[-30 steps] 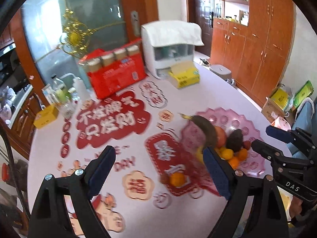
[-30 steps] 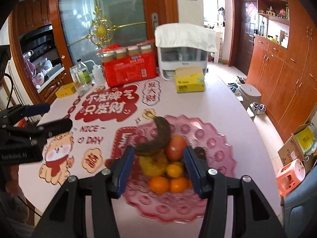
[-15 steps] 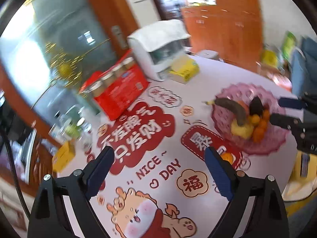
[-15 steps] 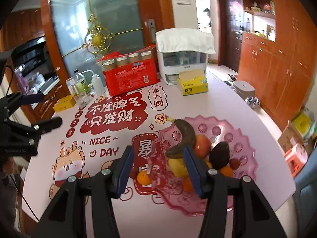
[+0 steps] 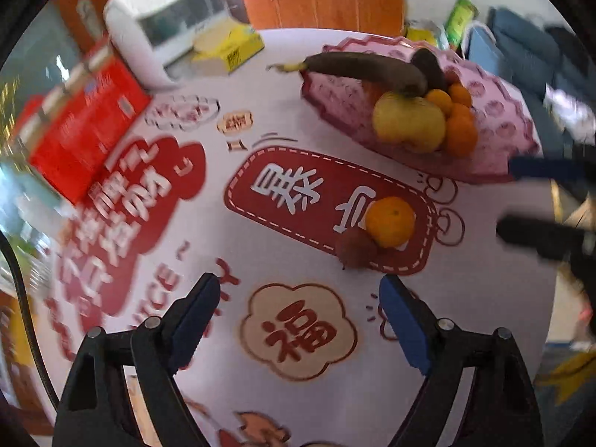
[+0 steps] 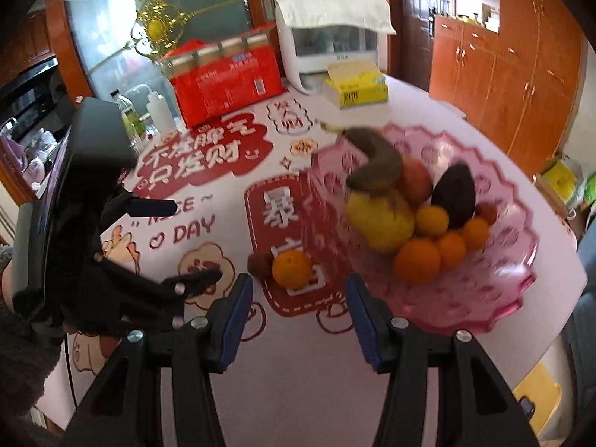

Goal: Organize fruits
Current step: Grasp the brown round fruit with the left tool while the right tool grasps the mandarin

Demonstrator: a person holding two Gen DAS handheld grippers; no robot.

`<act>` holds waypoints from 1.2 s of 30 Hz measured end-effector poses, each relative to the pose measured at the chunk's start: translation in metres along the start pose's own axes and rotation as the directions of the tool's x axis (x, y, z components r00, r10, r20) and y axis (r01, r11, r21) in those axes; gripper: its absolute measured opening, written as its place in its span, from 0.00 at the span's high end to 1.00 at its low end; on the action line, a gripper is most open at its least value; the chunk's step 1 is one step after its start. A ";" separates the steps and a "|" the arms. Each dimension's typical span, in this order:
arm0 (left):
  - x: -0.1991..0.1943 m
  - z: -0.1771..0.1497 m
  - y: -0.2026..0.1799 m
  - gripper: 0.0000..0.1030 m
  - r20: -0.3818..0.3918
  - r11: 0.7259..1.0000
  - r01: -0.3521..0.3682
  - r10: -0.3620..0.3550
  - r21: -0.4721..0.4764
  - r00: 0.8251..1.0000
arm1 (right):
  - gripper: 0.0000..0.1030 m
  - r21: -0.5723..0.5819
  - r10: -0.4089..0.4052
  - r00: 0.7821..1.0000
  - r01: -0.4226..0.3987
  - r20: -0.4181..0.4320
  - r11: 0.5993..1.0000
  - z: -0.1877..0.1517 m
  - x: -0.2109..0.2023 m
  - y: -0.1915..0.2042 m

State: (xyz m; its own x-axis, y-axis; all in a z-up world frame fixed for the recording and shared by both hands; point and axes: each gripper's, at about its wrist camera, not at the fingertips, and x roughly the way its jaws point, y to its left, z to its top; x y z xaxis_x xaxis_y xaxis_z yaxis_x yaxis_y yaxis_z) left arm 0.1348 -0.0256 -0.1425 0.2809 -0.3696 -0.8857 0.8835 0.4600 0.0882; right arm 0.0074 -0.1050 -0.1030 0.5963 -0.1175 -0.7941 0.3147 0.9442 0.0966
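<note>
Left gripper [image 5: 300,298]: jaws spread wide, nothing between them, held above the printed table cover [image 5: 298,331]. It appears also in the right wrist view [image 6: 186,238], at the left side, blurred.

Right gripper [image 6: 298,294]: jaws wide apart, empty, held above the table cover short of the loose fruit. Its blue-tipped fingers [image 5: 536,167] show at the right edge of the left wrist view, blurred.

Loose mandarin [image 5: 390,221]: orange, lying on the table on the red printed label, outside the dish; seen in the right wrist view [image 6: 291,268] just ahead of the right gripper's fingers.

Small reddish-brown fruit [image 5: 355,248]: touching the mandarin; kind cannot be told. Right wrist view [image 6: 260,263]: to the mandarin's left.

Pink fruit dish [image 6: 495,287]: translucent, scalloped rim, near the loose fruit. Contents:
- dark overripe banana [image 6: 376,162] lying atop the pile, stem past the rim;
- yellow pear-like fruit [image 6: 381,221] under the banana;
- red fruit [image 6: 415,180] behind it;
- dark avocado-like fruit [image 6: 454,195];
- several mandarins [image 6: 417,260] at the front;
- small red fruit [image 6: 488,212].

Background, far side of table: red carton of jars [image 6: 223,82], white appliance [image 6: 331,41], yellow tissue box [image 6: 355,89], bottles [image 6: 158,111].
</note>
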 end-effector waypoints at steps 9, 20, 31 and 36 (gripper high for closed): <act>0.050 0.000 -0.001 0.35 -0.026 0.985 0.173 -0.173 0.007 0.985 | 0.51 0.099 -0.007 0.999 0.012 -0.052 0.995 -0.022 0.043 -0.006; 0.064 0.002 0.003 0.69 0.023 0.958 0.286 -0.286 0.001 0.958 | 0.51 0.155 -0.022 0.998 0.030 -0.051 0.987 -0.029 0.066 -0.011; 0.062 -0.002 0.005 0.72 0.060 0.956 0.292 -0.292 0.009 0.954 | 0.51 0.152 -0.030 0.999 0.034 -0.032 0.988 -0.024 0.079 -0.005; 0.054 -0.008 0.016 0.73 0.091 0.966 0.257 -0.253 -0.028 0.963 | 0.51 0.127 -0.049 0.999 0.051 -0.013 0.991 -0.019 0.083 0.001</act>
State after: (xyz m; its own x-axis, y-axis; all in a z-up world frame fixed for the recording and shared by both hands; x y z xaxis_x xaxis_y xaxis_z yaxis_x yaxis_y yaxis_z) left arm 0.1610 -0.0319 -0.1923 0.0809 -0.5457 -0.8341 0.9150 0.3725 -0.1549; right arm 0.0430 -0.1082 -0.1798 0.5702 -0.1598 -0.8058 0.4360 0.8902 0.1320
